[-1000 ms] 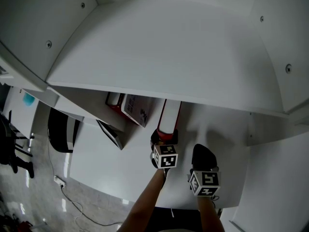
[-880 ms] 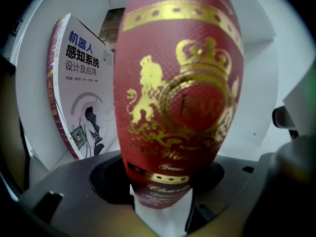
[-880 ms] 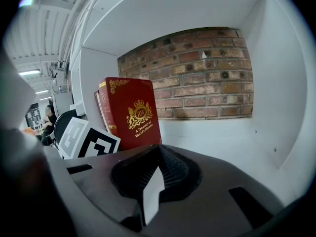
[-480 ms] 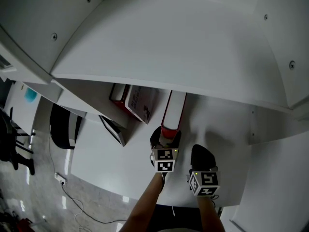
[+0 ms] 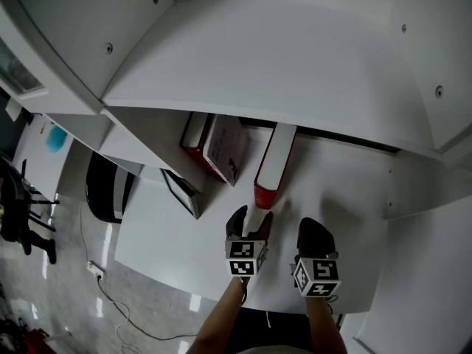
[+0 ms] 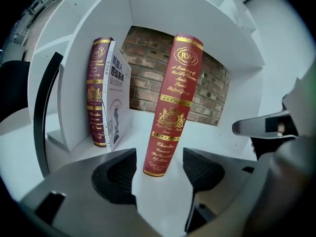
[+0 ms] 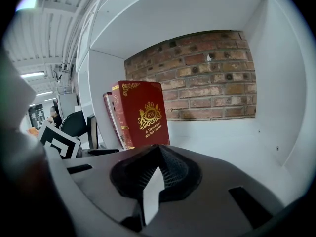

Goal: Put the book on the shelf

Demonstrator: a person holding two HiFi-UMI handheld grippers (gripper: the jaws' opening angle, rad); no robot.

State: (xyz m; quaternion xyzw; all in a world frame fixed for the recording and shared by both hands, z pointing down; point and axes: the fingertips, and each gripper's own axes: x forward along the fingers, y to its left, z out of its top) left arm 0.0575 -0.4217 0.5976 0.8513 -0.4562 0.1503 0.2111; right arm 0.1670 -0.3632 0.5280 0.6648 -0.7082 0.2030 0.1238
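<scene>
Backed off from the red book (image 6: pixel 173 102), the left gripper (image 6: pixel 158 168) has let it go.
Book stands on the shelf (image 5: pixel 354 198), just ahead of the wide, slightly closing jaws, untouched; right gripper (image 7: pixel 154 177) jaws together, empty.

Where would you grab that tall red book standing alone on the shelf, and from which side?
Low on its spine, a jaw on each cover, coming straight in from the open front of the shelf. The red book stands on end, spine outward, both covers free; the other books stand apart at its left.
</scene>
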